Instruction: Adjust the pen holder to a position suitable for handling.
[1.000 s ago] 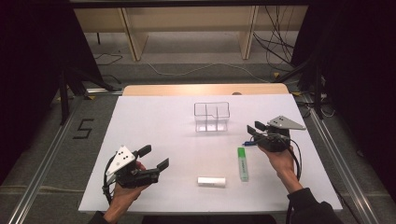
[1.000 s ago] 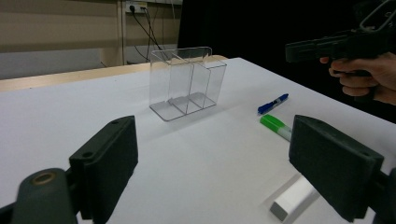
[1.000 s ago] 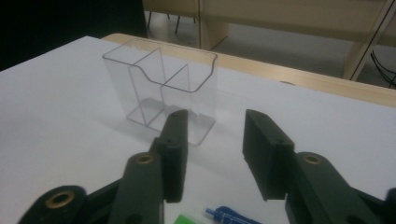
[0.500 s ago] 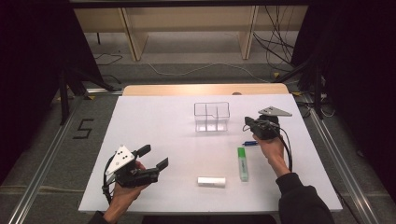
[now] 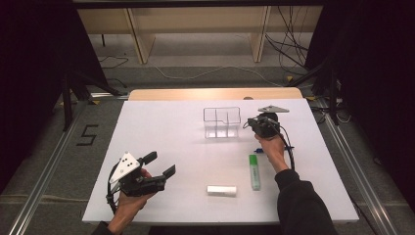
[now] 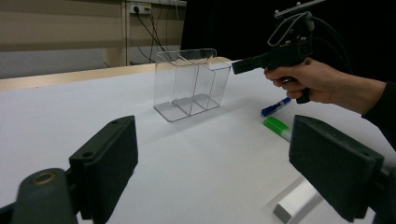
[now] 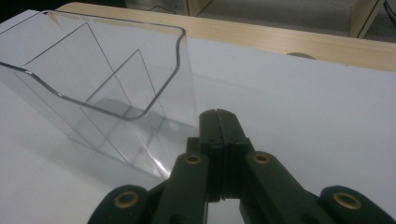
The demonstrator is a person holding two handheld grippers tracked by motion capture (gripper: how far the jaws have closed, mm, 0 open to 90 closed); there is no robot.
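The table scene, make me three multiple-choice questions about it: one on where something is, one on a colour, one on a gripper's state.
1. Where does the highlighter lie?
A. inside the organizer
B. on the table, near the right hand-held gripper
C. in the left hand-held gripper

2. What colour is the highlighter?
A. green
B. red
C. yellow

3. How do the right hand-held gripper's jaws stand?
A. wide open
B. shut on the eraser
C. shut, nothing between them

Answers: 1 B, it lies flat on the table; 2 A, green body; 3 C, the right gripper view shows the jaws pressed together.
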